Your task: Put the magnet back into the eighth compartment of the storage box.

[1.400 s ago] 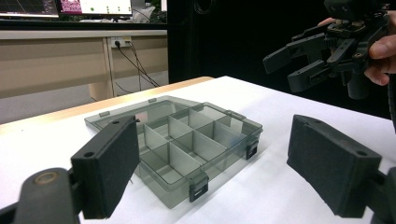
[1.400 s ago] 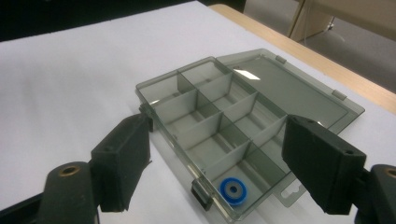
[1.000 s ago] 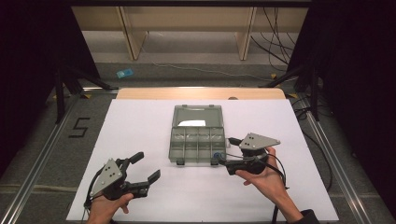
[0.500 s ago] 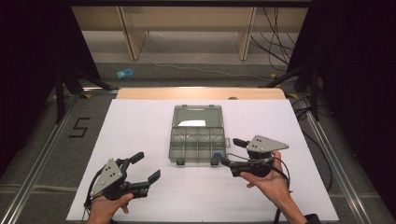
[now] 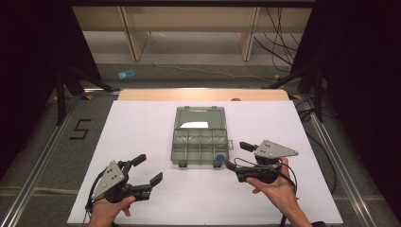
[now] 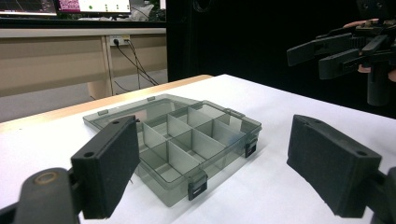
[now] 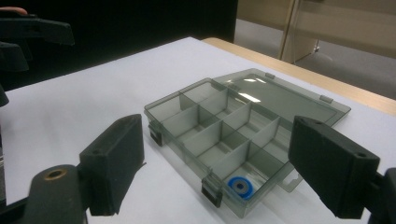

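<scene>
A smoky grey organiser box [image 5: 201, 142] lies in the middle of the white table, its lid [image 5: 198, 118] folded flat behind it. A small blue ring [image 5: 220, 157] [image 7: 240, 185] rests in the near-right compartment; the other compartments look empty. My right gripper [image 5: 235, 155] [image 7: 222, 158] hovers just right of that corner, pointing at the box [image 7: 219, 126]. Its jaws have just been opening and nothing is between them. My left gripper [image 5: 149, 168] [image 6: 217, 154] sits open at the near left, aimed toward the box [image 6: 187, 140], a hand's width away.
The white table sheet [image 5: 142, 123] ends in a wooden strip [image 5: 203, 94] at the far edge. Metal rails [image 5: 47, 151] run along both sides. Beyond are a grey floor, cables [image 5: 279, 28] and wooden legs [image 5: 135, 38]. In the left gripper view the right gripper [image 6: 336, 51] hangs at the upper right.
The right gripper has edged slightly right, away from the box's corner, and its jaws stand wider apart. The left gripper has stayed where it was.
</scene>
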A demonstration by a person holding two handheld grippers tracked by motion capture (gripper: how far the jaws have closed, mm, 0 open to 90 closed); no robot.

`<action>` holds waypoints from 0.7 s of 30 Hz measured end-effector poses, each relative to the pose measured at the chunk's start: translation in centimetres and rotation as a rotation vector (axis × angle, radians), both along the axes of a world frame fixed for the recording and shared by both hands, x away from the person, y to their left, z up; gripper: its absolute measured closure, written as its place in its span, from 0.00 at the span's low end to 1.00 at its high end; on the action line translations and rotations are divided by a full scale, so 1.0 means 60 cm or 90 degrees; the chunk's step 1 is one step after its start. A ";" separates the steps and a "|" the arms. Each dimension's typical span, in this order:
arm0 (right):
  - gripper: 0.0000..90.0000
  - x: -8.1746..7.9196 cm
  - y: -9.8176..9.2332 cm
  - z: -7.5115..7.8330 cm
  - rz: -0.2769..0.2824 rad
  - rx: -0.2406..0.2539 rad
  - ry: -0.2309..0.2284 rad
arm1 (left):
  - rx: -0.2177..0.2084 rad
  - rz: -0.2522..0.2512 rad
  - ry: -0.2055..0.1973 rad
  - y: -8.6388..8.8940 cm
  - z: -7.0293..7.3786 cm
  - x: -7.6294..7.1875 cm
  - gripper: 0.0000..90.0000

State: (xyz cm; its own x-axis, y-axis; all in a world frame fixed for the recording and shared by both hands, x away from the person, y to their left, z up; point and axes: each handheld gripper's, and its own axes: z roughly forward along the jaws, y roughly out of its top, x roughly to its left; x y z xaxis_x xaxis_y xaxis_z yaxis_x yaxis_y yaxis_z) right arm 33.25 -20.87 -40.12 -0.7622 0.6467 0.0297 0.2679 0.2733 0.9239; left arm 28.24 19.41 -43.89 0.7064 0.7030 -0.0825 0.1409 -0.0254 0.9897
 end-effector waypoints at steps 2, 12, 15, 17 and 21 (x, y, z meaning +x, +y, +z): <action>0.21 -0.001 0.000 -0.002 0.002 0.012 -0.001 | 0.000 0.000 0.000 0.000 0.000 0.000 0.18; 0.22 -0.008 -0.006 -0.004 -0.003 0.018 -0.009 | -0.001 0.001 0.000 0.000 0.000 0.000 0.18; 0.22 -0.011 -0.010 -0.005 -0.005 0.011 -0.010 | -0.003 0.001 0.002 0.000 0.000 -0.001 0.18; 0.22 -0.012 -0.009 -0.007 0.001 0.016 -0.007 | -0.002 0.001 0.001 0.000 0.000 -0.001 0.18; 0.21 -0.016 -0.013 -0.009 -0.005 0.015 -0.009 | -0.001 0.000 0.001 0.000 0.000 -0.001 0.18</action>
State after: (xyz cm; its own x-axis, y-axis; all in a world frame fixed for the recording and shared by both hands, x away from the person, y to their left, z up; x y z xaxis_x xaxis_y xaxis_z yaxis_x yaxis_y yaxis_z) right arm 32.29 -21.68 -40.63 -0.7580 0.6514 0.0344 0.2572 0.2501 0.9334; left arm 28.21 19.42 -43.90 0.7062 0.7029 -0.0851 0.1422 -0.0231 0.9896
